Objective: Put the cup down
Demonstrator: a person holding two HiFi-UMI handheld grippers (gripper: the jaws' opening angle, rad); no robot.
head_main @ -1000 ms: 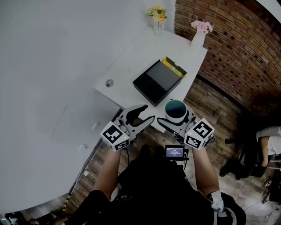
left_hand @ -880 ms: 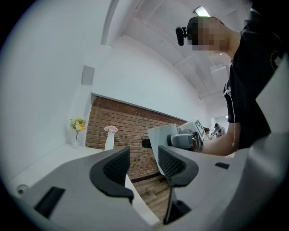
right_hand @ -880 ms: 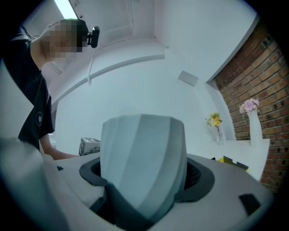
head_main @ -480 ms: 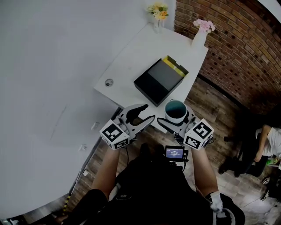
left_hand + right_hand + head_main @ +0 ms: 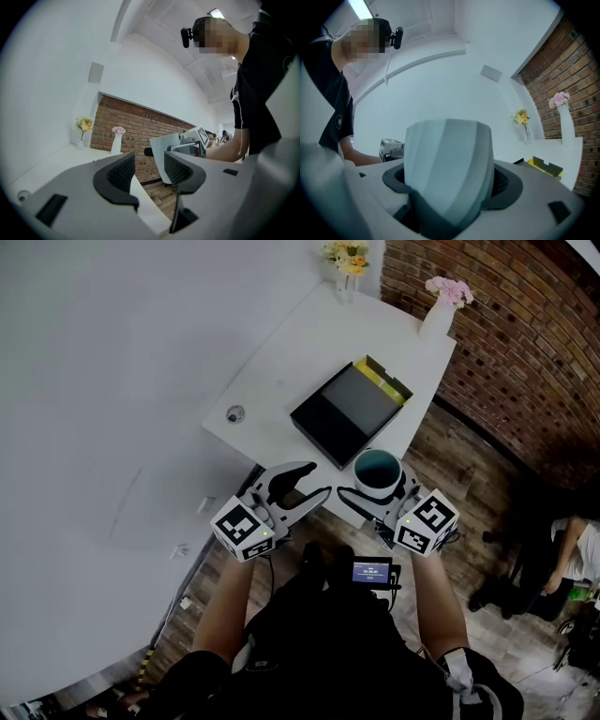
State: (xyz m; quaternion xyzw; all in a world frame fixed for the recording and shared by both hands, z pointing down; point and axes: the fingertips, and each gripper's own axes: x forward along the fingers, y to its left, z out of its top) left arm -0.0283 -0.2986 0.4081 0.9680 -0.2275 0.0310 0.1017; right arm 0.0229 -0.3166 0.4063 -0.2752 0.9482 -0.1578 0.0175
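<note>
Desk (image 5: 281, 371): white, ahead of both tools.
Black box (image 5: 345, 413): lies on the desk just beyond the right tool, yellow strip at its far end.
Left tool (image 5: 317, 480): jaws apart, nothing between them; level beside the right tool.
Right tool (image 5: 375, 495): jaws wide, clamped on the cup.
Cup (image 5: 378, 470): pale, upright, between the right tool's jaws at the desk's near corner; contact with the desk unclear.
Pink-flower vase (image 5: 439, 317): far corner, well beyond the right tool.
</note>
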